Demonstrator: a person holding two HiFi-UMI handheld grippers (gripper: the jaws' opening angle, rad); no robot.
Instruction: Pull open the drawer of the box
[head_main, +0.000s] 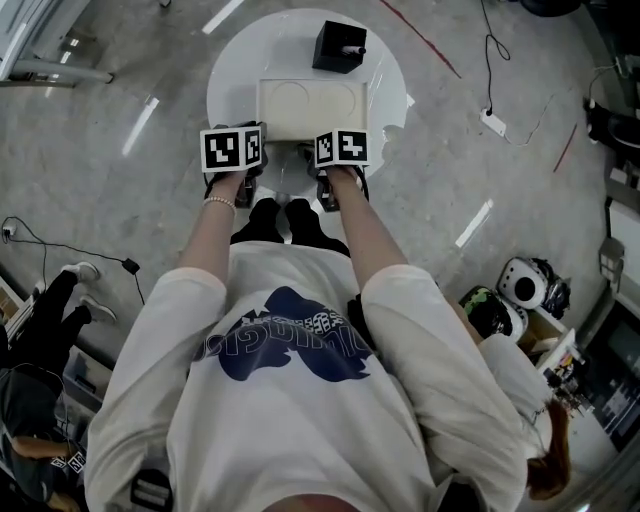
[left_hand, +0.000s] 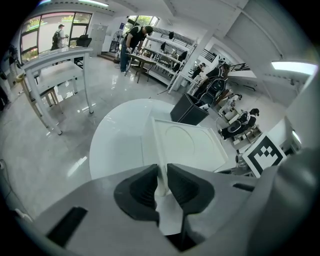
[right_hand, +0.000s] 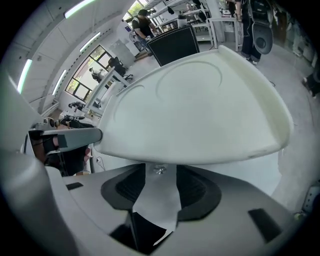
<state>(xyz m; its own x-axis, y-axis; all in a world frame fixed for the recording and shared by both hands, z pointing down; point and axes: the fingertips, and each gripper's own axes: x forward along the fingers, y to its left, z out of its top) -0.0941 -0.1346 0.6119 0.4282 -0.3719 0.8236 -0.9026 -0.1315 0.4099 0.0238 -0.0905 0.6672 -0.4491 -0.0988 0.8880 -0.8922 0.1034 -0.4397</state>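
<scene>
A flat white box (head_main: 310, 108) with a round recess in its lid lies on a small round white table (head_main: 235, 60). My left gripper (head_main: 250, 170) is at the box's near left corner. In the left gripper view the left gripper (left_hand: 162, 187) is shut on the thin white corner edge of the box (left_hand: 192, 145). My right gripper (head_main: 335, 170) is at the box's near front. In the right gripper view the right gripper (right_hand: 160, 187) stands open under the box (right_hand: 200, 110), with a small metal knob (right_hand: 159, 170) between the pads, untouched.
A black box (head_main: 340, 45) stands on the table behind the white one. Cables and a power strip (head_main: 492, 122) lie on the floor at the right, helmets (head_main: 520, 285) further back. A white workbench (left_hand: 55, 75) and people stand in the room beyond.
</scene>
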